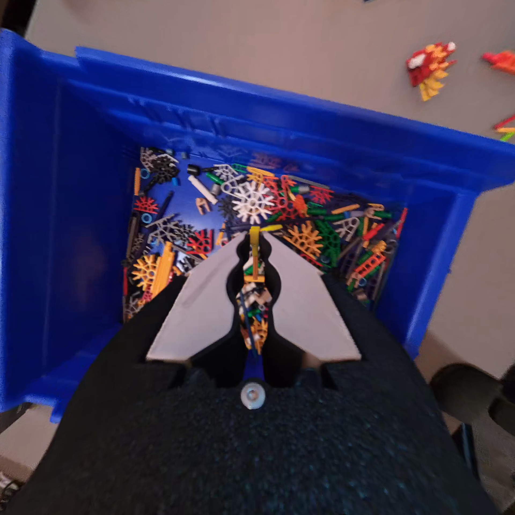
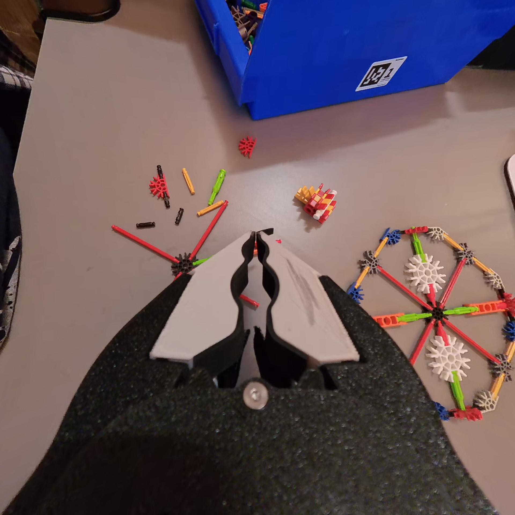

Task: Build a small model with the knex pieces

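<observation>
Left tool pinches a small yellow plastic rod over the big blue plastic bin; right tool is closed, empty, above the grey bench.

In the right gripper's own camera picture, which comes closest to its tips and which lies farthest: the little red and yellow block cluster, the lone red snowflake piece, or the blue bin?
From the right gripper:
1. Red and yellow block cluster, just ahead, slightly right.
2. Lone red snowflake piece, straight ahead on the table.
3. Blue bin, at the far edge, beyond it.
</observation>
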Available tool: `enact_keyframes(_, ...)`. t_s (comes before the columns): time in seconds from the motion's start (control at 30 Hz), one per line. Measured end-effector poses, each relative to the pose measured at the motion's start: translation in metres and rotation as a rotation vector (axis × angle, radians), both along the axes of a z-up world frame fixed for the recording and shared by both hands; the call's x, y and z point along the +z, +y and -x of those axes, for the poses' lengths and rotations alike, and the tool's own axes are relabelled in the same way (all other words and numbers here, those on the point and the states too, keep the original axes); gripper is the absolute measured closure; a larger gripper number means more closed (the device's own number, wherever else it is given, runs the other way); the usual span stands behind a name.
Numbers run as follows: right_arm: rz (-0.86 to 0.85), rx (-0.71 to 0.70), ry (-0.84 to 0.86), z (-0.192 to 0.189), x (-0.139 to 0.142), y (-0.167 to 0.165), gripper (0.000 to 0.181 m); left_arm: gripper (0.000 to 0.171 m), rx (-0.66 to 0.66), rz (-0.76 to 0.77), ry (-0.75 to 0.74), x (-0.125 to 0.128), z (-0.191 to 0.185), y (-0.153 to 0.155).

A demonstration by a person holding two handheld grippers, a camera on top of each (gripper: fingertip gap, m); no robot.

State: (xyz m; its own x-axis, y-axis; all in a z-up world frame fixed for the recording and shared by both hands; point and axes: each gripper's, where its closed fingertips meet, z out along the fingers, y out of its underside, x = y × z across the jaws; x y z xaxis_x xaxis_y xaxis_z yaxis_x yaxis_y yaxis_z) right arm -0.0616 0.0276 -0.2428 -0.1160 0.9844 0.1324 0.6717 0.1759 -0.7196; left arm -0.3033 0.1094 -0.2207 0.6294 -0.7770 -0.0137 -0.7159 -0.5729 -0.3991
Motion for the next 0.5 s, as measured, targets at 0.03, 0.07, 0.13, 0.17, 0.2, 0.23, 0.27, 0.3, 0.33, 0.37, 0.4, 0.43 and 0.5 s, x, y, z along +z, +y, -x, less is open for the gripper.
enact_keyframes(0.03,0.0,0.0,0.0,0.0,0.0,0.0,0.181,0.166,-0.014,0.012,0.01,0.0,-0.002,-0.009)
enact_keyframes(0.07,0.0,0.0,0.001,0.0,0.0,0.0,0.181,0.166,-0.032,0.037,0.016,-0.001,-0.004,-0.02)
enact_keyframes(0.13,0.0,0.002,0.001,0.0,0.0,-0.001,0.181,0.164,-0.062,0.091,0.02,-0.006,-0.01,-0.04)
enact_keyframes(0.17,0.001,0.003,0.0,0.001,0.0,-0.001,0.181,0.157,-0.071,0.091,0.038,-0.008,-0.009,-0.044)
enact_keyframes(0.2,0.001,0.004,-0.001,0.001,0.0,-0.001,0.181,0.152,-0.07,0.071,0.063,-0.009,-0.007,-0.042)
enact_keyframes(0.23,0.001,0.005,-0.003,0.001,-0.001,-0.002,0.181,0.152,-0.059,0.053,0.085,-0.01,-0.003,-0.037)
enact_keyframes(0.27,0.001,0.006,-0.005,0.001,-0.002,-0.002,0.181,0.153,-0.043,0.031,0.1,-0.009,0.001,-0.029)
enact_keyframes(0.3,0.001,0.006,-0.006,0.001,-0.002,-0.002,0.181,0.153,-0.026,0.009,0.113,-0.009,0.005,-0.021)
enact_keyframes(0.33,0.001,0.004,-0.006,0.001,-0.002,-0.001,0.181,0.155,-0.013,-0.011,0.121,-0.008,0.009,-0.012)
enact_keyframes(0.37,0.001,0.002,-0.005,0.0,-0.002,-0.001,0.181,0.156,0.001,-0.039,0.127,-0.007,0.012,-0.001)
enact_keyframes(0.4,0.001,0.0,-0.004,0.0,-0.002,0.0,0.181,0.159,0.012,-0.063,0.149,-0.009,0.018,0.009)
enact_keyframes(0.43,0.001,-0.001,-0.003,0.0,-0.001,0.0,0.181,0.16,0.011,-0.075,0.172,-0.011,0.022,0.017)
enact_keyframes(0.5,0.001,-0.002,-0.001,0.0,-0.001,0.0,0.181,0.163,-0.025,-0.093,0.186,-0.019,0.022,0.028)
